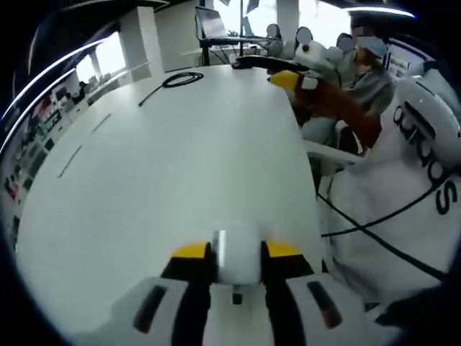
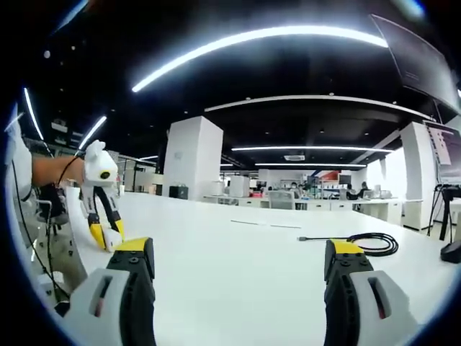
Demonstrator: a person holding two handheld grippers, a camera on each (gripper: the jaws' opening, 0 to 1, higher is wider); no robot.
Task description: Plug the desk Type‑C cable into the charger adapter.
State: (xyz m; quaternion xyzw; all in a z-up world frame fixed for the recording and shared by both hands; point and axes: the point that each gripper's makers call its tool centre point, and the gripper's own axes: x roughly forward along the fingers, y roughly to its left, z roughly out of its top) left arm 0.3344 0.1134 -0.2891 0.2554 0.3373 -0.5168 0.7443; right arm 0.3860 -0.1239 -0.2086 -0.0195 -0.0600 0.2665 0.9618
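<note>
The charger adapter (image 1: 238,252) sat squeezed in my left tongs (image 1: 238,254) over the white bench (image 1: 166,166). My right tongs (image 2: 238,263) were wide open and empty. The black cable (image 2: 364,241) lay coiled on the bench, so I should grab near its plug.

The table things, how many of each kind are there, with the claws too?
White charger adapter: 1, held in the left claw
Black cable: 1, coiled on the white table
Claws: 2, the left one and the right claw, which is open with nothing in it
Total: 4
</note>
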